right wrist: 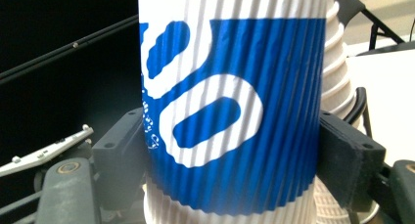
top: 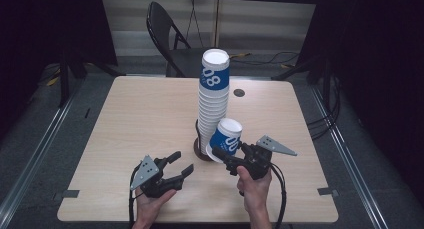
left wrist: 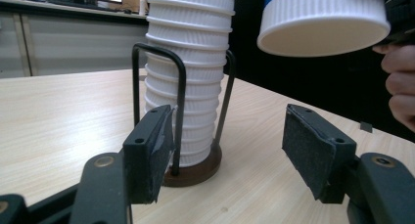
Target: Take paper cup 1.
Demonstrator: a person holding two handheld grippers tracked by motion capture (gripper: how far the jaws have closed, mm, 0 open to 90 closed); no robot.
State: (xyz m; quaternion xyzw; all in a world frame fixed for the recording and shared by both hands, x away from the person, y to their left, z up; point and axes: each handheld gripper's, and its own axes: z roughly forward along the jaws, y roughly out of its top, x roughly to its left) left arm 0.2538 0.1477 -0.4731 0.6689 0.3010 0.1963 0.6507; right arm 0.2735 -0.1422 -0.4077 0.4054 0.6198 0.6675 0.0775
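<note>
Item: single paper cup (top: 227, 138), ribbed white wall with a blue band and white lettering, clamped in the right hand-held gripper (top: 231, 155). Position: raised off the worktop (top: 130, 114), tilted, with its closed base uppermost and its open mouth facing down and toward the near edge; it sits right beside the lower part of the cup stack (top: 212, 101), and whether the two touch cannot be told. Grip: in the right gripper view the cup (right wrist: 230, 111) stands between the two black jaws, one pad against each side of the blue band, so the right hand-held gripper (right wrist: 230, 160) is clenched on it. From the left gripper view the same cup (left wrist: 320, 18) hangs at upper right with its white rim clear of the worktop. Item: cup stack, a tall column of nested cups of the same kind, base up, set in a dark wire holder (left wrist: 182, 106) on a round brown base (left wrist: 195, 170), standing near the middle of the worktop, somewhat toward the near edge. Item: left hand-held gripper (top: 175, 166), held over the near edge, left of the stack and apart from it; its jaws stand spread with nothing between the pads (left wrist: 151, 150), aimed at the foot of the holder. Surroundings: a folding chair (top: 167, 36) beyond the far edge.
</note>
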